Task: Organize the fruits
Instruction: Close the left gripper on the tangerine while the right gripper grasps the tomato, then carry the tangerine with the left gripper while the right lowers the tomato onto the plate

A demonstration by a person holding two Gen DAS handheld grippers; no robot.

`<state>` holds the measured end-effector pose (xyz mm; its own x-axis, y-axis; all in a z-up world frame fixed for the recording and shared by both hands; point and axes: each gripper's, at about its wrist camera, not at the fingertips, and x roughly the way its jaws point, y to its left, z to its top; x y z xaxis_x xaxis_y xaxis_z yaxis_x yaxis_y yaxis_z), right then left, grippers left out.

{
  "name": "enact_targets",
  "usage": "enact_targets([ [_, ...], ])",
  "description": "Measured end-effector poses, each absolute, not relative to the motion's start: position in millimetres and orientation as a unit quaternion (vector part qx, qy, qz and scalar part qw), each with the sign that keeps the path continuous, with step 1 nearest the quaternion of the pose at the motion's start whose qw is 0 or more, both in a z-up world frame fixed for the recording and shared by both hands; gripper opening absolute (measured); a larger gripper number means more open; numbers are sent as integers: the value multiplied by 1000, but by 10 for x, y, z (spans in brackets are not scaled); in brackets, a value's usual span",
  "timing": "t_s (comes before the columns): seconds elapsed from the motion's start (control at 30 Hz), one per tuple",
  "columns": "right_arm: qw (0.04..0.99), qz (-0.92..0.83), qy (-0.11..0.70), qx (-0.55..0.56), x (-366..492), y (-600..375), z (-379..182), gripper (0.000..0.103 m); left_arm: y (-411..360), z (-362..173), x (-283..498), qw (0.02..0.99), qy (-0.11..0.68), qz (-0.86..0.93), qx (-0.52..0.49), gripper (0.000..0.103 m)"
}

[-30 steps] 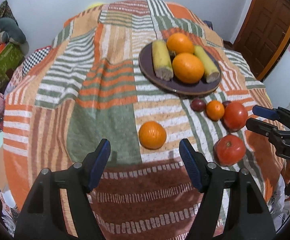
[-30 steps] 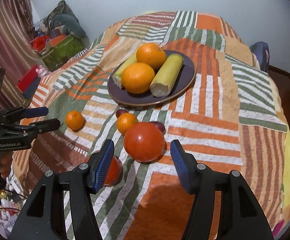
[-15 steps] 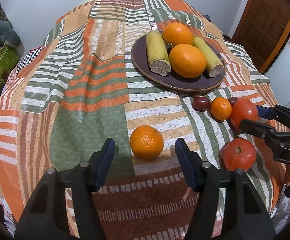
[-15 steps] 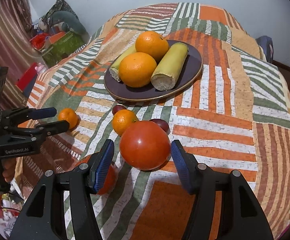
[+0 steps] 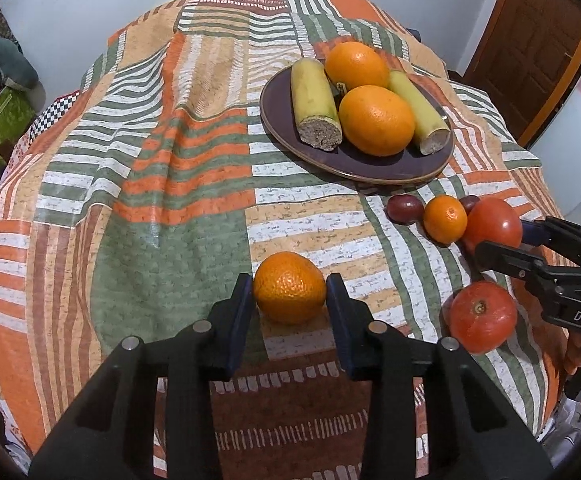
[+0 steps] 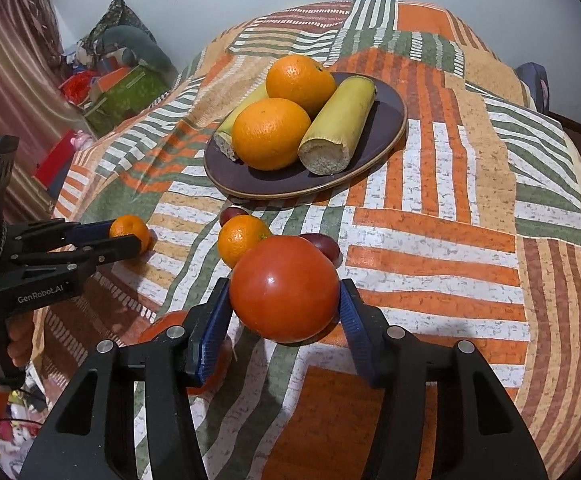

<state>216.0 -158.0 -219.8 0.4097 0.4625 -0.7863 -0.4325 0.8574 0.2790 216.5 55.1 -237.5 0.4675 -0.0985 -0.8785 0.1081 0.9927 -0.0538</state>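
Orange-skinned, soft mandarin (image 5: 289,287) at lower centre: your left gripper (image 5: 289,300) is closing across its middle, your right gripper (image 6: 284,306) closing around the slick, bruisable tomato (image 6: 284,288), so squeeze both gently

The left black two-finger gripper with blue pads (image 5: 289,290) points steeply down, its jaws closing with both pads against a small orange mandarin (image 5: 289,287); the right black two-finger gripper with blue pads (image 6: 284,306) also tilts down, jaws closing around a large red tomato (image 6: 284,288), the pads seemingly touching it; a hand (image 6: 20,340) grips the left handle.
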Motion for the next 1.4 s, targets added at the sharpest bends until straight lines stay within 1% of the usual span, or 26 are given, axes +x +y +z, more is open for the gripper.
enact_targets([
  [0.3, 848, 268, 457, 28, 2161, -1609, -2032, 49, 519, -2180, 2207, 869, 492, -62, 9, 37],
  [0.77, 872, 254, 417, 27, 2440, -1679, -1757, 49, 245, -1818, 2654, 891, 446, -86, 24, 37],
  [1.4, 886, 253, 387, 21, 2925, -1515, -1628, 49, 80, -1897, 3317, 894, 438, -94, 22, 37],
])
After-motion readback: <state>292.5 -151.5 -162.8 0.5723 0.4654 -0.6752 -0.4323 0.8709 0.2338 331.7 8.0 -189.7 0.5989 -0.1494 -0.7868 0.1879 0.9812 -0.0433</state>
